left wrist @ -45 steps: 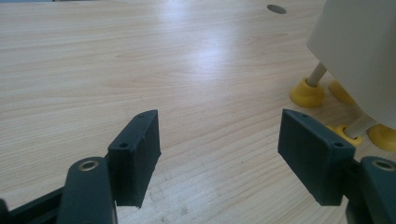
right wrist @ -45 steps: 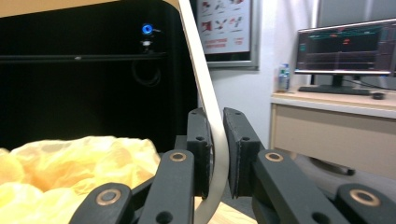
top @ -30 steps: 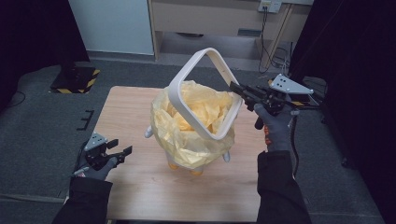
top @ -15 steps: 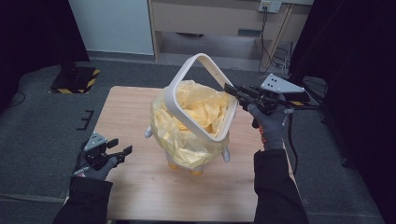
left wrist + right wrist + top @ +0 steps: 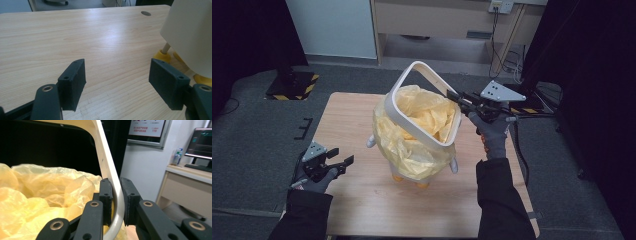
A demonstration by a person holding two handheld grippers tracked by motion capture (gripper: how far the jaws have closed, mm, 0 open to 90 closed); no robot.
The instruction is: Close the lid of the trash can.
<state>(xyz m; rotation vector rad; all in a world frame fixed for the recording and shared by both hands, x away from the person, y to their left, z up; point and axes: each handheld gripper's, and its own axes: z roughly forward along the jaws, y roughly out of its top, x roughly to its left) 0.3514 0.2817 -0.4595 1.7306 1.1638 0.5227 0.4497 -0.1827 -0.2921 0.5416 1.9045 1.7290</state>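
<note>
Since a second ago, we've lowered the white ring, clamped in our right gripper, toward the yellow-bagged bin at frame centre. Left gripper rests apart, lower left. We press evenly, trapping the bag's edge.

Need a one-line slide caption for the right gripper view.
Right gripper clamped on the white bin ring, tilted above the yellow bag liner.

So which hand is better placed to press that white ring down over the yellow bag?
Right. Its claw already clamps the tilted white ring above the yellow bag; the left claw sits open, off by the table edge.
</note>
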